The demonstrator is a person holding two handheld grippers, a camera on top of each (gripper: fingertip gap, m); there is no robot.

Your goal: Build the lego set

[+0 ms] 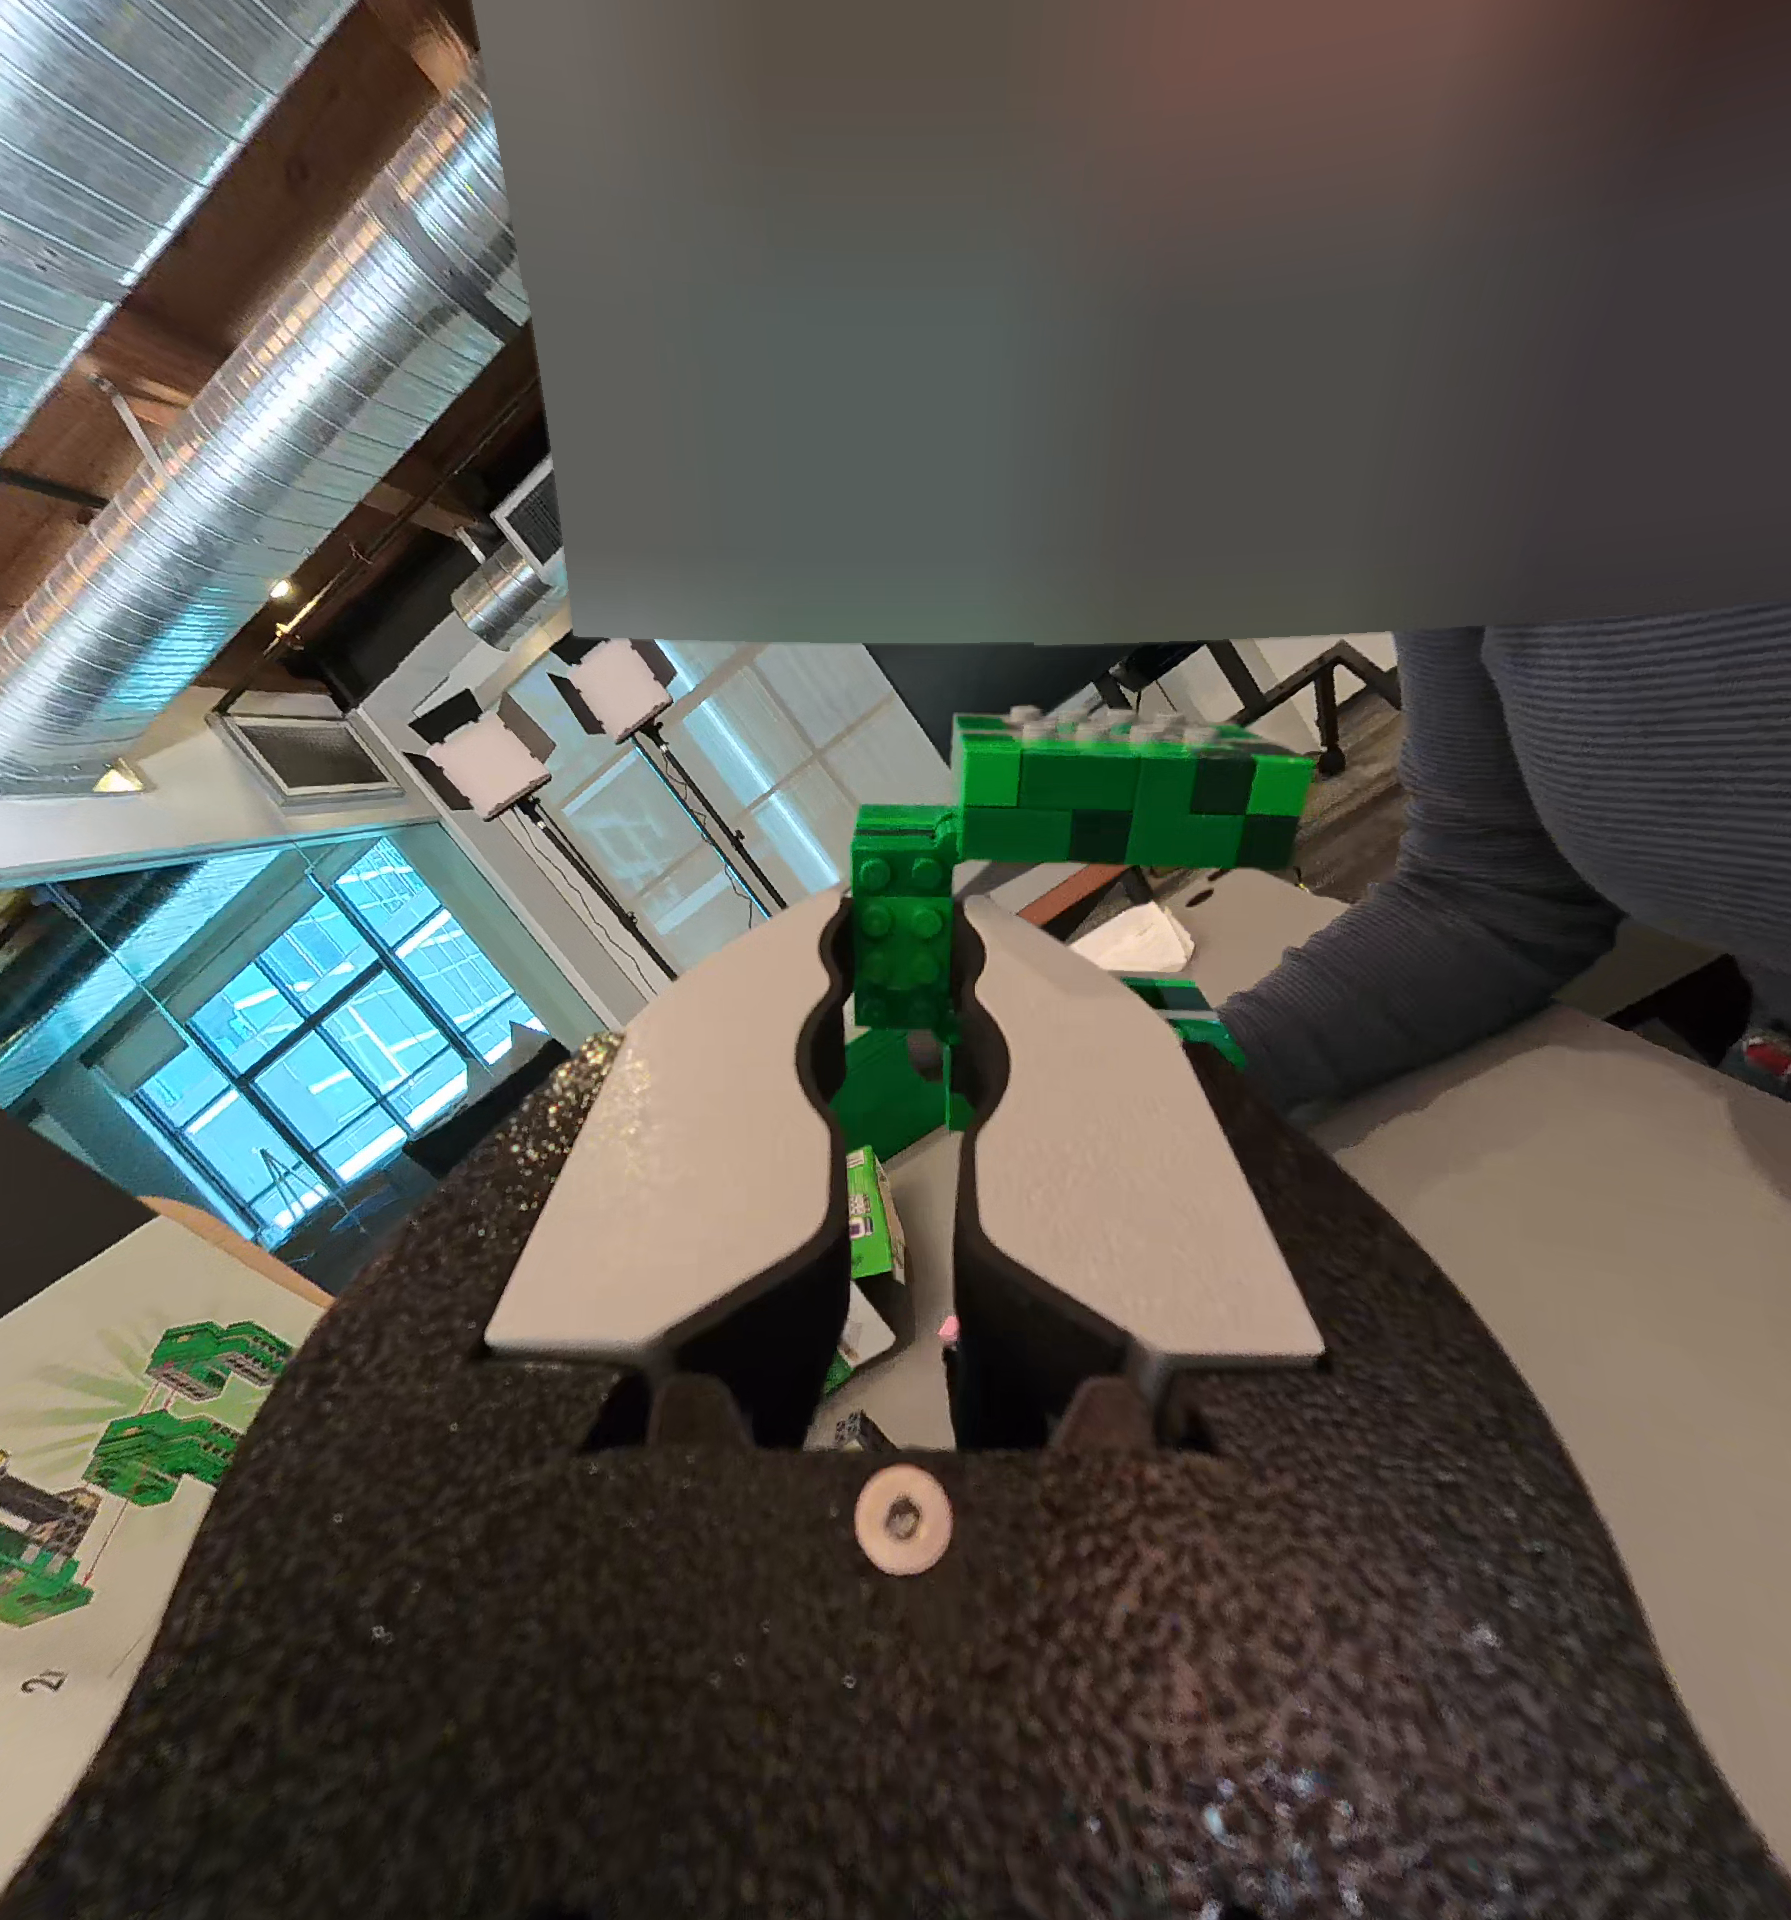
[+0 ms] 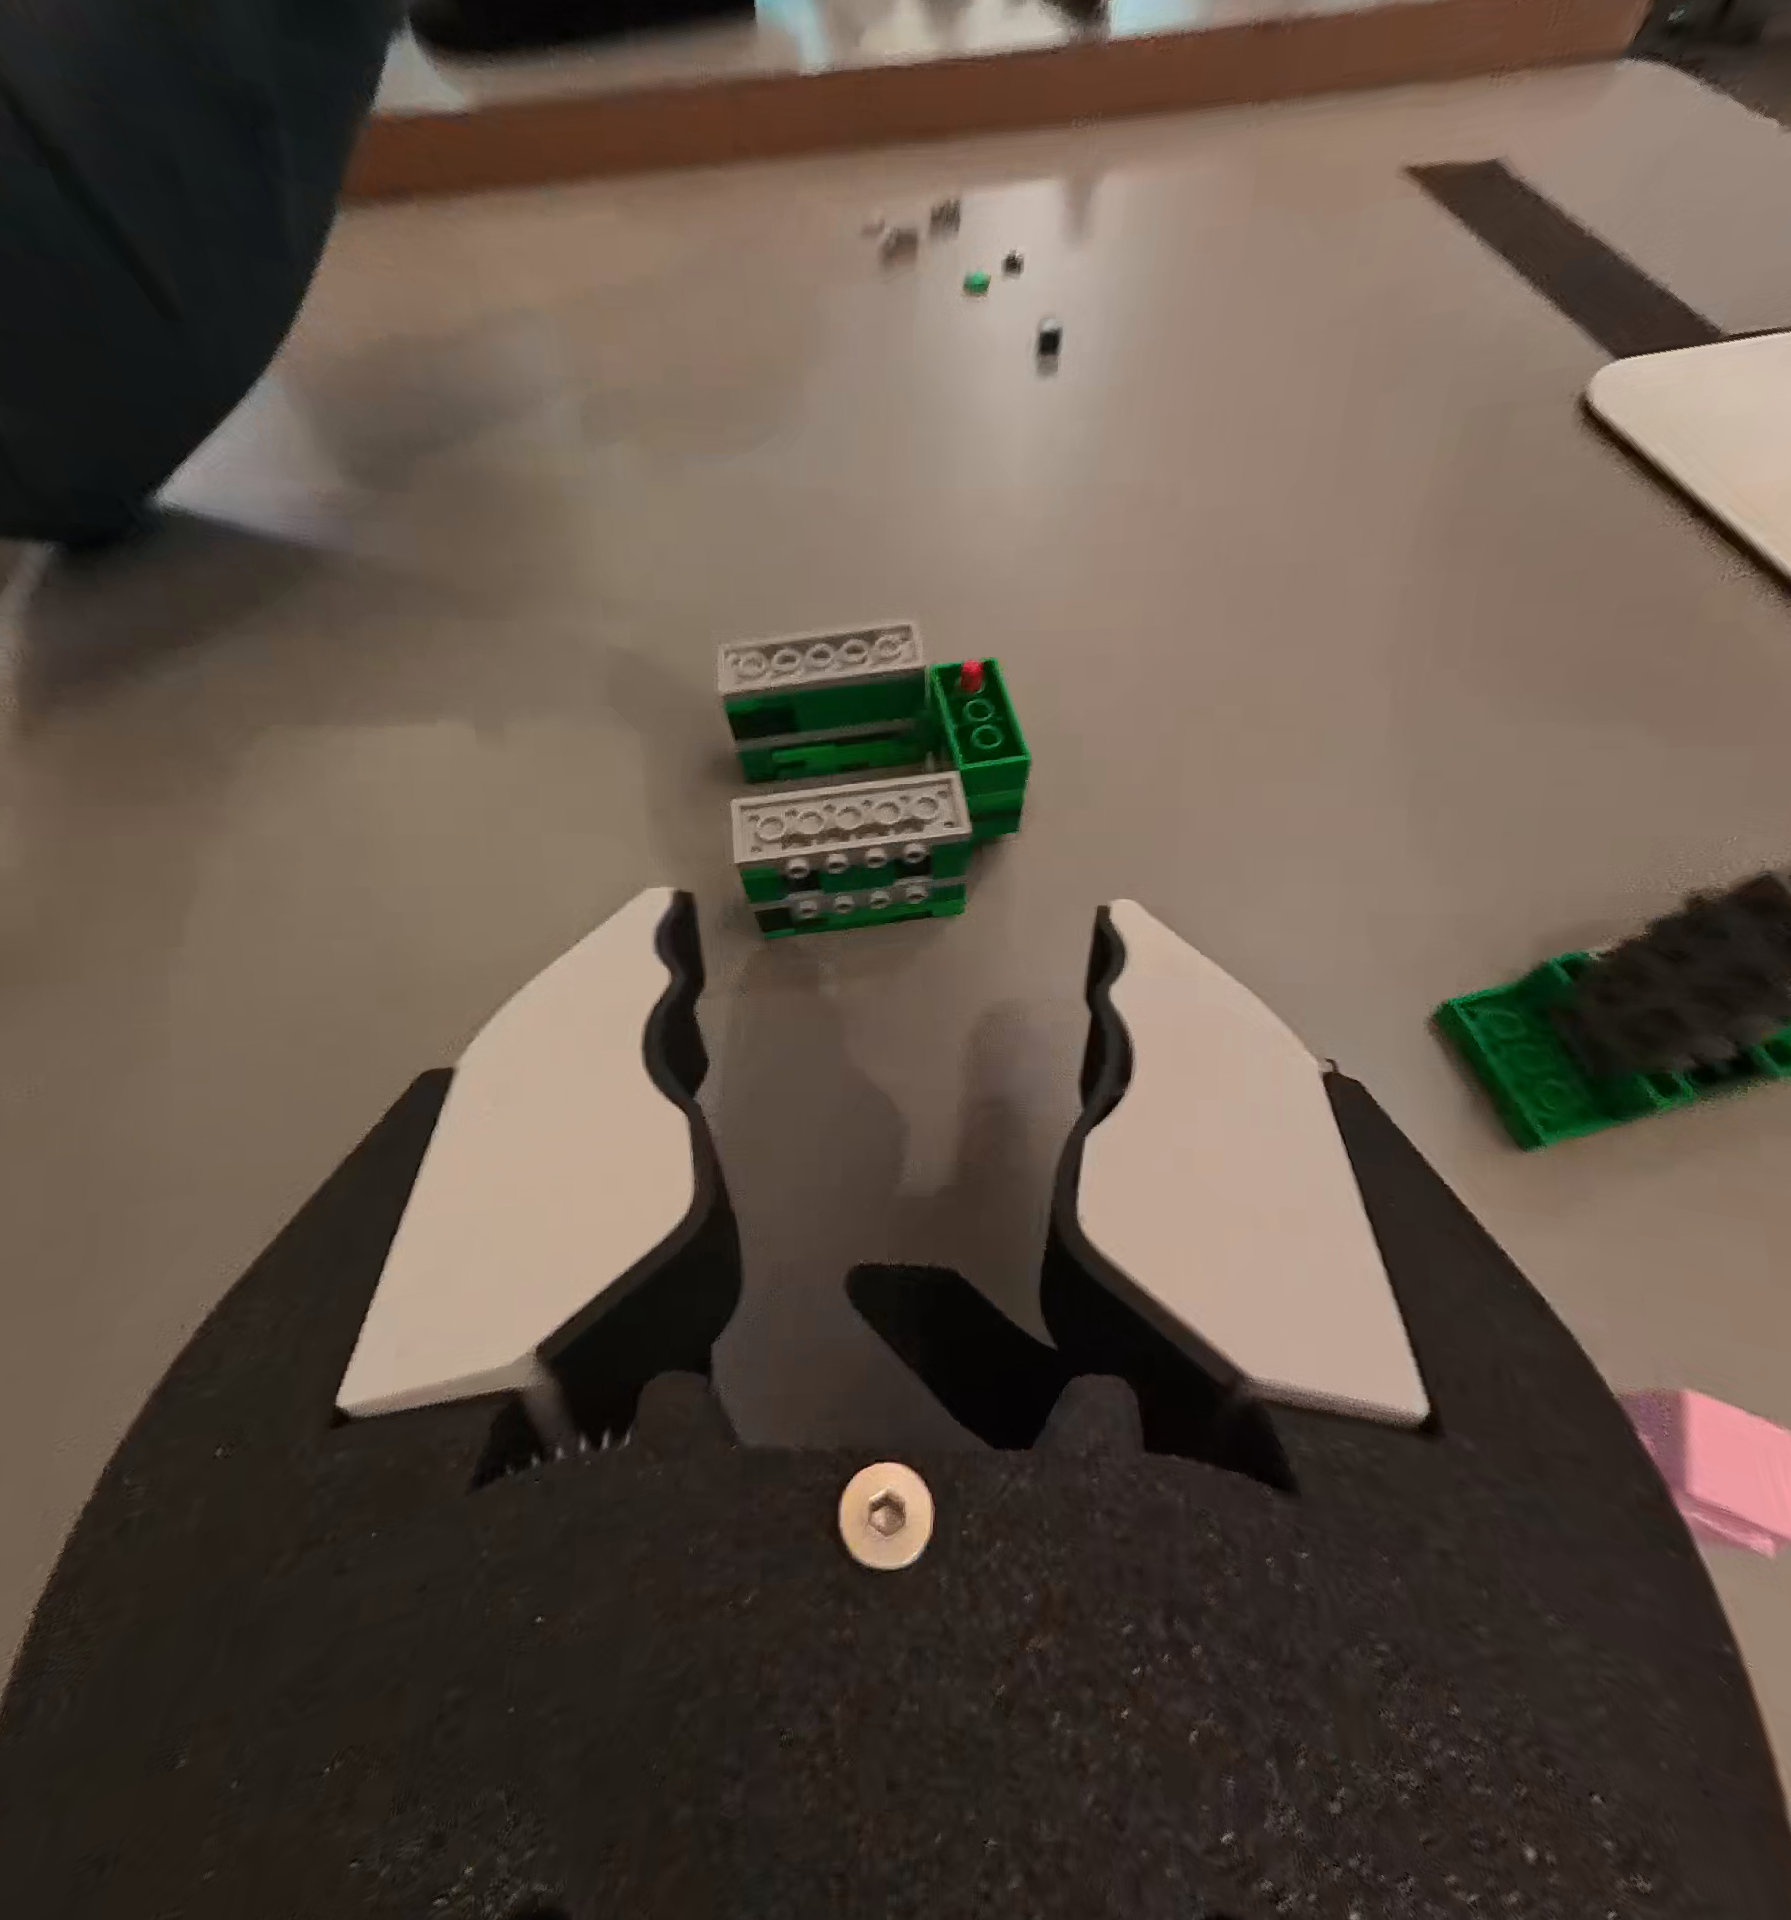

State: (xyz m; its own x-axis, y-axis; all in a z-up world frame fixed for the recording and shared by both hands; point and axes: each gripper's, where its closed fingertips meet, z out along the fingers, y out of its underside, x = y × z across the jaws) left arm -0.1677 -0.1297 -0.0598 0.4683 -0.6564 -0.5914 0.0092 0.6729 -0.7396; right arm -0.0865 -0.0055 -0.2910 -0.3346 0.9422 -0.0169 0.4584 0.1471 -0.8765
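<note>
Green lego assembly (image 1: 901, 951) pinched in left gripper (image 1: 903, 925) jaws, right gripper (image 2: 891, 914) jaws spread above table (image 2: 1286, 644).

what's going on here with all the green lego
A person is building a lego set with a handheld gripper in each hand. The left gripper is shut on a green lego assembly, holding it up off the table, with the instruction booklet lying beside it. The right gripper is open and empty, just short of a green and grey sub-build on the table. A green and black plate piece and small loose pieces lie nearby.
</note>
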